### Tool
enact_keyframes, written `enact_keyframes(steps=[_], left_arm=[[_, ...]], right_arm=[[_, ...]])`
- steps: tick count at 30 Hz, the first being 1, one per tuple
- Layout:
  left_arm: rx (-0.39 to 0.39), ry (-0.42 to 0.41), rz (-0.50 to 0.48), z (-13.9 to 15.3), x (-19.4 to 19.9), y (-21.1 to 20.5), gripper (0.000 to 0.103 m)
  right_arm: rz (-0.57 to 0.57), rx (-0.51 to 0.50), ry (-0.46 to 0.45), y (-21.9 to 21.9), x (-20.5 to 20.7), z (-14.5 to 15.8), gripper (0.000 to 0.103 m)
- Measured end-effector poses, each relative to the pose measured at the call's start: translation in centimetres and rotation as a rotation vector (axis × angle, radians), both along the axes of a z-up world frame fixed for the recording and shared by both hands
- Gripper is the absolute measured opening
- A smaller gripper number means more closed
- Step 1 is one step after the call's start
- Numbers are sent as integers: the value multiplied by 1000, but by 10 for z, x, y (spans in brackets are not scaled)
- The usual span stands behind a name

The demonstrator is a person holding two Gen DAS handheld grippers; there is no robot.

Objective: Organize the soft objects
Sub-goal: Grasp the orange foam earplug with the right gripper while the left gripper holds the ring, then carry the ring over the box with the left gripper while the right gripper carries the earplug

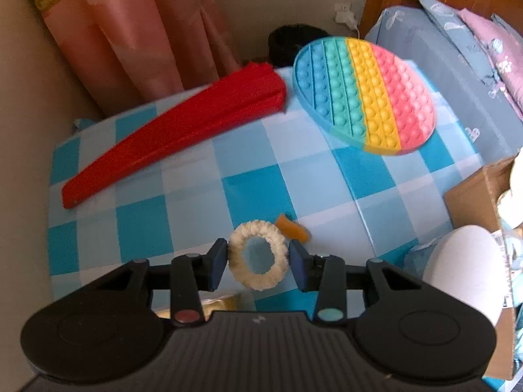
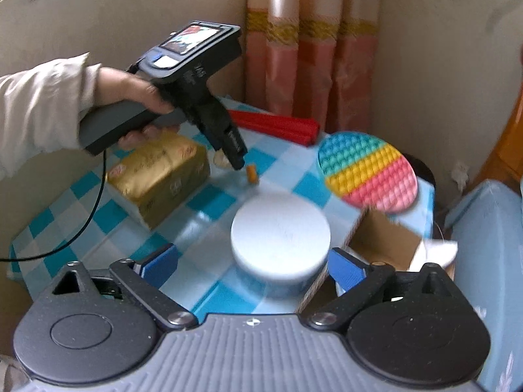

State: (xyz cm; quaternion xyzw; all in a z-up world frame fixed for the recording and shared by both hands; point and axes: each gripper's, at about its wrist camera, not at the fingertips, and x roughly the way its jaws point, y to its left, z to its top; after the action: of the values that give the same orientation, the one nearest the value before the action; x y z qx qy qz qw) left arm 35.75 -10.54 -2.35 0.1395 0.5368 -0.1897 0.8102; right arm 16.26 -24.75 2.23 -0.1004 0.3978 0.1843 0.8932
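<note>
Between left tool (image 1: 258, 263) pads, cream ring (image 1: 258, 254) seems pinched; right tool (image 2: 251, 266) wide, cardboard box (image 2: 380, 240) cropped.

scrunchie (image 1: 258, 259): cream yarn, knitted, fuzzy, matt
left pads (image 1: 218, 268): dark blue, rubbery look, matt
right pads (image 2: 160, 263): brighter blue, smooth, slight sheen
gripper bodies: black plastic, matt; ribbed grey top plate; small shiny metal pivot screws
tablecloth (image 1: 183, 170): blue-and-white check, plastic-like sheet, smooth, glossy with creases
fan (image 1: 170, 134): red, folded pleats, matt, cloth or paper, cannot tell
pop mat (image 1: 366, 94): rainbow silicone, domed bumps, soft satin finish
tissue pack (image 2: 160, 176): gold wrapper, crinkled, shiny
round lid (image 2: 281, 228): white, smooth, matt, plastic by the look
box (image 2: 382, 245): brown cardboard, rough, dull
curtain (image 2: 310, 58): pink cloth, satin sheen, gold woven band
</note>
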Motion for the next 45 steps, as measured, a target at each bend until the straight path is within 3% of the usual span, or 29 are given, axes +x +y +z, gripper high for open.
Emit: enact_keyframes(steps=[2, 6, 8, 25, 30, 37, 45], left_arm=[[-5, -14, 1, 7, -2, 4, 40], [-22, -39, 9, 21, -3, 14, 40], [-21, -49, 14, 25, -2, 19, 40], [-35, -73, 115, 34, 22, 52, 40], [-32, -63, 136, 28, 27, 59, 40], [-33, -52, 134, 23, 28, 58, 40], [-23, -52, 130, 25, 23, 58, 40]], right_arm=[[14, 2, 16, 1, 22, 1, 87], [46, -37, 26, 15, 61, -2, 79], [75, -57, 42, 25, 78, -8, 70], [173, -156, 229, 81, 209, -81, 43], [168, -144, 274, 88, 222, -97, 33], [174, -157, 256, 92, 216, -100, 15], [180, -163, 243, 90, 205, -95, 15]])
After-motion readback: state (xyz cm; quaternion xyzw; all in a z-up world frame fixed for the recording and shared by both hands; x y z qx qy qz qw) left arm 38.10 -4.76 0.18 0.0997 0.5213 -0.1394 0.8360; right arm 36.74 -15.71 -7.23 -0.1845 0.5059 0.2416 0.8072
